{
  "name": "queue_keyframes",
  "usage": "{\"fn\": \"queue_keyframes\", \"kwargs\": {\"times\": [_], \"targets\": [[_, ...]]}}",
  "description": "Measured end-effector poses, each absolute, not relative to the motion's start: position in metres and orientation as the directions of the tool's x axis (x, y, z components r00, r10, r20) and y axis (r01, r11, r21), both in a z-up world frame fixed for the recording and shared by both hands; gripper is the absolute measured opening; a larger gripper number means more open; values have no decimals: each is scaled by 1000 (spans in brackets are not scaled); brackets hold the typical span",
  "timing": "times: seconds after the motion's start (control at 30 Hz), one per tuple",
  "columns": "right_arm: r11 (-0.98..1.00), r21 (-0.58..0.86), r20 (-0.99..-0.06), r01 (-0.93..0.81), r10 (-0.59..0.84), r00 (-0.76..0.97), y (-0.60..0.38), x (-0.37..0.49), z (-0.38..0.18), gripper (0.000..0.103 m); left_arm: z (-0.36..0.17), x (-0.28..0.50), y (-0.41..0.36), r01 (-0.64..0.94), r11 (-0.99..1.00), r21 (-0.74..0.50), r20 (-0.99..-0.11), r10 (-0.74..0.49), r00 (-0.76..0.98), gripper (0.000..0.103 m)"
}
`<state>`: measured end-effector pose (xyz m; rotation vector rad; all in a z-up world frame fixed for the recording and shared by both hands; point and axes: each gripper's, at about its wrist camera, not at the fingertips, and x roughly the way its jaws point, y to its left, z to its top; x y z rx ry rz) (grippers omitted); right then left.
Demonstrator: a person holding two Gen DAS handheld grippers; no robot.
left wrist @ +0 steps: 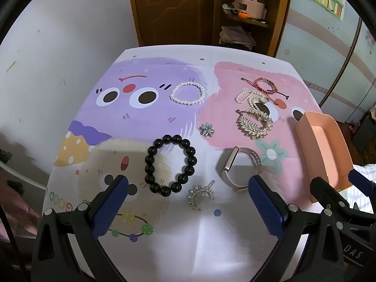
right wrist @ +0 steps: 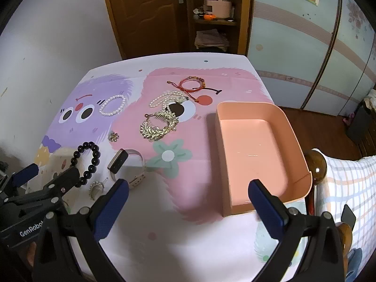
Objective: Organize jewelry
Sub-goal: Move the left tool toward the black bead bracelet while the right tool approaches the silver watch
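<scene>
Nearest my left camera, between the spread blue fingers (left wrist: 117, 202) of the left gripper (left wrist: 188, 188), lie a silver crescent hair clip (left wrist: 200, 194) and a black bead bracelet (left wrist: 170, 165), both flat on the desk (left wrist: 199, 239) and gripped by nothing; I read these fingers as released and empty. Just right of them a pale pink smartwatch (left wrist: 239, 168) rests on its side, its band partly behind my right-hand finger pad. Further out sit a small blue flower brooch (left wrist: 206, 129), a white pearl bracelet (left wrist: 187, 92), a gold leaf hair comb (left wrist: 255, 123) overlapping a tangle of pearl strands (left wrist: 250, 97), and a red cord bracelet (left wrist: 265, 85); where comb ends and pearls begin I cannot sort out. From this view the pink tray (left wrist: 322, 145) is cut off at the frame's right, its inside unseen, and the right gripper (left wrist: 340, 188) covers its near corner. My right camera fills that in: the tray (right wrist: 219, 141) shows a bare floor with only glints of light, and the right gripper (right wrist: 188, 188) hangs before its near wall with fingers (right wrist: 266, 208) spread wide, holding nothing. There the left gripper (right wrist: 47, 178) hides part of the black bracelet (right wrist: 90, 162) and crowds the crescent clip (right wrist: 95, 189), which blurs into a pale smudge. A checked cloth (right wrist: 352, 188) and wooden knob (right wrist: 316, 166) appear only in this right view.
</scene>
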<state>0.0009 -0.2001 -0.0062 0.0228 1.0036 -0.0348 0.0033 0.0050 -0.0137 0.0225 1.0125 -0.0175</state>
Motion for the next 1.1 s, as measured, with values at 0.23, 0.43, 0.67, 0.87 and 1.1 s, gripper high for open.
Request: {"fn": "queue_keyframes", "kwargs": {"times": [0.23,0.43,0.67,0.87,1.1], "targets": [[999,23,-843,30,3,538,-199,0,-5,100,-13,4,5,27,1000,11,-849,-6,529,100],[999,28,-845,19,14,534,-196,-1,-5,93,-15,1,3,22,999,27,-851,11,526,100],[999,34,-864,31,13,504,-198,0,-12,93,-16,1,4,18,1000,23,-853,10,522,100],[998,43,-861,52,11,508,-199,-2,-13,93,-15,0,6,19,1000,21,-852,8,523,100],[999,17,-846,52,-14,532,-197,-7,-10,92,-14,0,7,19,1000,19,-852,6,523,100]]}}
